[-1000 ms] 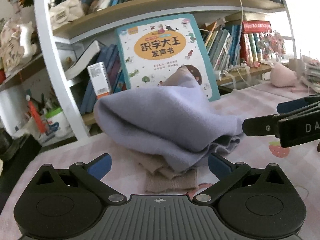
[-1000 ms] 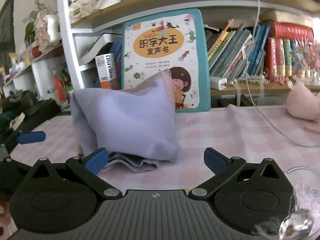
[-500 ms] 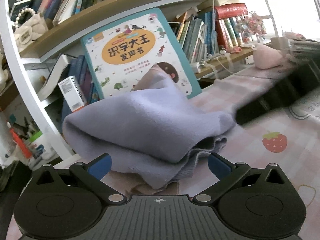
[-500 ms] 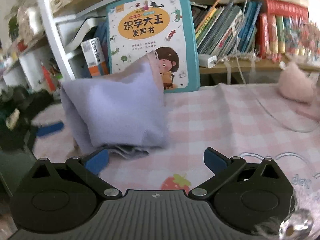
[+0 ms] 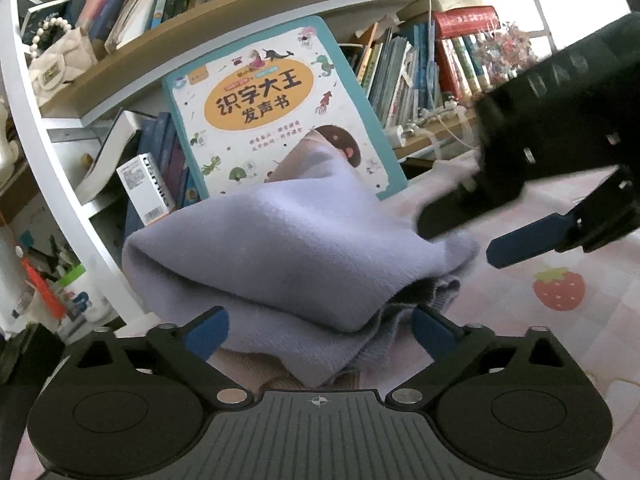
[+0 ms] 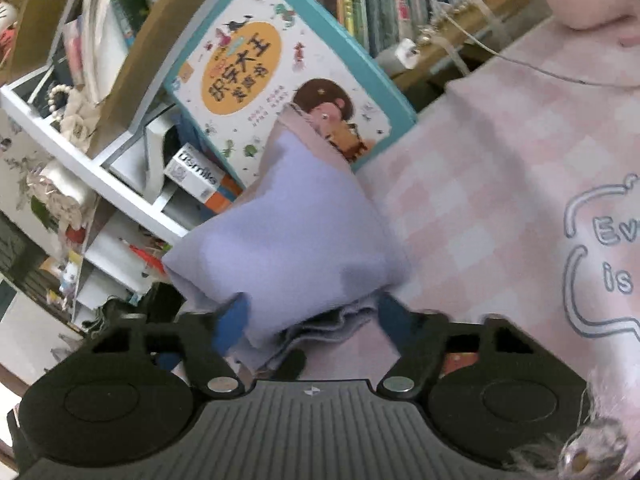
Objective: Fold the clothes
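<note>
Pink checked tablecloth [image 6: 472, 216] printed "Eve… is", lilac garment [image 5: 288, 248], book [image 5: 276, 108] titled "识字大王发声书"

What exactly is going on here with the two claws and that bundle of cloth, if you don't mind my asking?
A person is folding clothes with a handheld claw in each hand. A lavender garment sits heaped on a pink checked tablecloth, leaning against a children's book propped at the bookshelf. Both the left claw and the right claw are open and pushed up around the garment's lower edge, neither yet closed on it. The right claw's view is tilted and blurred.
</note>
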Available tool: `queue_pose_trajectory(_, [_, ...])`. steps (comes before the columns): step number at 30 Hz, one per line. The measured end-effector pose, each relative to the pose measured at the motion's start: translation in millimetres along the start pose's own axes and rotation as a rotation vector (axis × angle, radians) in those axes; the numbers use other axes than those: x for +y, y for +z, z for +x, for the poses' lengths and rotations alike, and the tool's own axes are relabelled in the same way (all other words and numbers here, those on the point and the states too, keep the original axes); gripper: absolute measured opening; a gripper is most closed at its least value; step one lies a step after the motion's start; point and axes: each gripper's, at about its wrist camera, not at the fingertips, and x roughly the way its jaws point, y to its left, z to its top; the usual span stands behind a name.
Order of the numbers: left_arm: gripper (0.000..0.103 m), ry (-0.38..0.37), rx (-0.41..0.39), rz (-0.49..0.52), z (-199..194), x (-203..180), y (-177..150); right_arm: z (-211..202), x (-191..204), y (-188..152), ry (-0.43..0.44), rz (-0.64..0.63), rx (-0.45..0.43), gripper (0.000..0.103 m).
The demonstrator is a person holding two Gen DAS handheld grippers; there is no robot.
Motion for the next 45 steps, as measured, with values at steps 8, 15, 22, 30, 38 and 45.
queue_pose_trajectory(8, [0.036,-0.070,0.011,-0.082,14,11,10,4,-13,-10,0.113,0.045,0.041,0.051])
queue_pose_trajectory(15, [0.011,-0.070,-0.078,-0.139,-27,22,16,-5,-27,-8,0.229,0.165,0.050,0.065])
queue_pose_trajectory(22, [0.010,-0.102,-0.121,-0.203,-74,37,6,-3,-33,-8,0.328,0.272,0.092,0.066])
queue_pose_trajectory(30, [0.010,-0.126,-0.134,-0.182,-105,36,-5,0,-31,-13,0.372,0.312,0.118,0.012])
queue_pose_trajectory(38, [0.066,0.007,-0.148,-0.077,-103,22,-12,-49,31,12,0.478,0.104,-0.033,0.008])
queue_pose_trajectory(45, [0.013,-0.055,-0.296,-0.092,-123,27,11,-104,101,37,0.593,-0.088,-0.181,0.007])
